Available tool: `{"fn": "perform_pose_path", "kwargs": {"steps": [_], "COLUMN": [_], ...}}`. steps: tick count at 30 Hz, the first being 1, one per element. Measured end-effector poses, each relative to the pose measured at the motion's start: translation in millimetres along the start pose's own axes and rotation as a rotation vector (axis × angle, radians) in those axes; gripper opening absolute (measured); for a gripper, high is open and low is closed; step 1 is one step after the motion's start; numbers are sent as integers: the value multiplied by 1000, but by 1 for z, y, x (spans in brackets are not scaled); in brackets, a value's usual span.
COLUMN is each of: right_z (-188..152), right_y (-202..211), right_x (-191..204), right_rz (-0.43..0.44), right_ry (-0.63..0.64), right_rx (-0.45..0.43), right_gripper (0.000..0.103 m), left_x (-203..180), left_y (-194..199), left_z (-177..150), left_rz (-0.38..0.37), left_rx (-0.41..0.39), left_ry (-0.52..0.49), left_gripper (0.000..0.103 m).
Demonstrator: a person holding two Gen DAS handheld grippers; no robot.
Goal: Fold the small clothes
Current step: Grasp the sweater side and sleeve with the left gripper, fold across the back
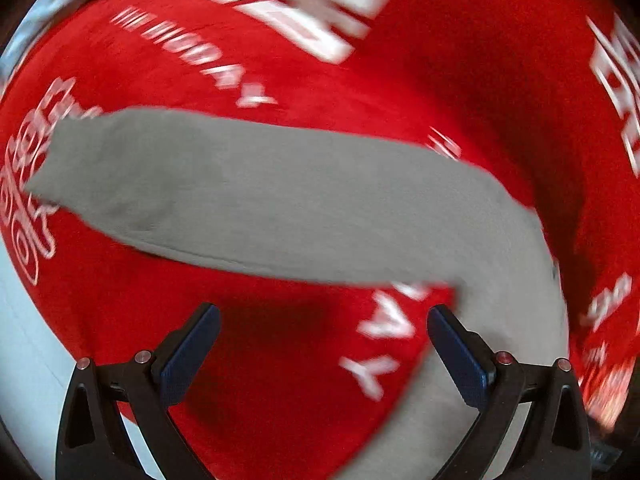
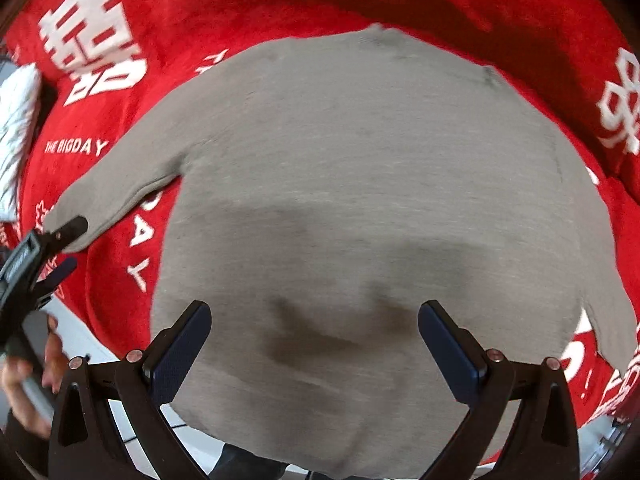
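Observation:
A small grey long-sleeved top (image 2: 360, 184) lies spread flat on a red blanket (image 2: 224, 4) with white lettering. In the left wrist view one grey sleeve (image 1: 256, 192) stretches across the blanket, and my left gripper (image 1: 324, 320) hovers open and empty just short of it. My right gripper (image 2: 314, 316) is open and empty above the lower part of the top's body. The left gripper (image 2: 70, 240) also shows in the right wrist view, open, at the cuff of the left sleeve.
The red blanket (image 1: 460, 60) covers most of the surface; a pale floor or tabletop (image 1: 28, 340) shows past its near edge. A white quilted item (image 2: 16, 128) lies at the far left. The person's hand (image 2: 24, 376) holds the left gripper.

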State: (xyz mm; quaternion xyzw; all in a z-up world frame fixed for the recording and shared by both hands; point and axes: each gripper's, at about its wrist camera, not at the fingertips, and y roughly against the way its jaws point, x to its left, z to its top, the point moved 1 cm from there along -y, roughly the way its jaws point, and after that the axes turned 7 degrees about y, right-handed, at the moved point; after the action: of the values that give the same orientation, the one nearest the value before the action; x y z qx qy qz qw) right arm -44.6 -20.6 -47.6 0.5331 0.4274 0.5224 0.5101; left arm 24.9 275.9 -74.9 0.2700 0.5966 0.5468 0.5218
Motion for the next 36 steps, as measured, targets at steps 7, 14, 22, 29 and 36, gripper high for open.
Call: {"fn": "perform_pose_path", "kwargs": {"steps": [7,14,22,29,36], "right_z": [6,15,14,5,-10], "right_y": [-15,-14,-12,-3,14], "right_x": [31,49,49,22,-32], "right_rz": [24,36,83,114,127], "right_ry": [53,81,71,-7,-150], "right_rx": [22,17,20,-21,-74], "right_gripper": [103,103,103,103,103], "left_x": [77,87,97,45,-63], "left_y": [-31,-39,-43,0,36], "left_z": [30,51,51,55,52], "left_rz": [-150,-278,-304,-251,-293], "left_rx": [-34,-68,-64,-209,-259], "left_ry": [222,329,376,133,-187], "left_gripper": [103,103,6,6,6]}}
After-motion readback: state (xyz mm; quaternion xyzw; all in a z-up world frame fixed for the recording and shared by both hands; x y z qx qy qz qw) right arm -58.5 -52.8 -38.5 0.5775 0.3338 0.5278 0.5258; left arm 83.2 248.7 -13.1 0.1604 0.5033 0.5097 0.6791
